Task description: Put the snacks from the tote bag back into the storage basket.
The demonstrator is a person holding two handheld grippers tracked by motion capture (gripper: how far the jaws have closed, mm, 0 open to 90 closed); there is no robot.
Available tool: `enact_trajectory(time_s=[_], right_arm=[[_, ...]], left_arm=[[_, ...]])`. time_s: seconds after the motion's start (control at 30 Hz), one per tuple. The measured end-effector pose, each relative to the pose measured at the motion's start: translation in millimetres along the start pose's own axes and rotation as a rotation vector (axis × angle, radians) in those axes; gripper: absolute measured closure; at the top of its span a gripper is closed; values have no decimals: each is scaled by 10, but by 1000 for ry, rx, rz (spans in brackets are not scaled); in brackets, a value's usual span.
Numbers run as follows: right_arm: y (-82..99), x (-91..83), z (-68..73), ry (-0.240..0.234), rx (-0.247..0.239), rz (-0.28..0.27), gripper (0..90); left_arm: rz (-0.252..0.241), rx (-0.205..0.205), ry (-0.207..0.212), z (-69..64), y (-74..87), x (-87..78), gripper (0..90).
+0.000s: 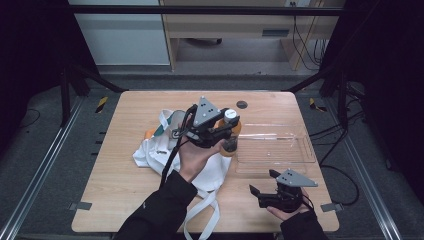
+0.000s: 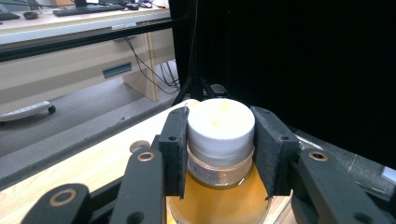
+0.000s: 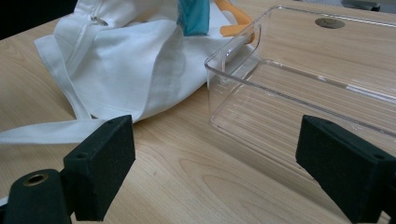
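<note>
white cloth bag [image 1: 160, 150] on table [image 1: 110, 185] | desk [image 1: 225, 22] behind | cables [image 1: 305, 45]

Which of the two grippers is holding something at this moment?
The left gripper: its jaws clamp the white cap of the orange bottle. The right gripper stands open and empty.

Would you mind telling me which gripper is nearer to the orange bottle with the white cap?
Left. The left gripper is closed on the bottle at its cap, above the table beside the clear tray. The right gripper sits apart, open, near the table's front edge.
</note>
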State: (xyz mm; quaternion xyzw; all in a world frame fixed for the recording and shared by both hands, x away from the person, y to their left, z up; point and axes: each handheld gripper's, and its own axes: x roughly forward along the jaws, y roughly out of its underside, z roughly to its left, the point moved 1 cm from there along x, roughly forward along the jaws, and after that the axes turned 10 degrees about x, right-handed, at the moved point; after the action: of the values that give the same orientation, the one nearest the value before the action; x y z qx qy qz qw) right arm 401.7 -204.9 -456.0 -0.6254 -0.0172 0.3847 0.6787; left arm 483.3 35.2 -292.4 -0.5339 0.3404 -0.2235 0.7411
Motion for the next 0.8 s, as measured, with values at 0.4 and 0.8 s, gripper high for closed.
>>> enact_trajectory(time_s=[0.4, 0.8], right_arm=[[2, 2, 1, -4, 1, 1, 120], [3, 3, 3, -10, -3, 2, 120]], left_arm=[[3, 4, 20, -95, -31, 212, 590], [1, 10, 35, -200, -65, 414, 590]])
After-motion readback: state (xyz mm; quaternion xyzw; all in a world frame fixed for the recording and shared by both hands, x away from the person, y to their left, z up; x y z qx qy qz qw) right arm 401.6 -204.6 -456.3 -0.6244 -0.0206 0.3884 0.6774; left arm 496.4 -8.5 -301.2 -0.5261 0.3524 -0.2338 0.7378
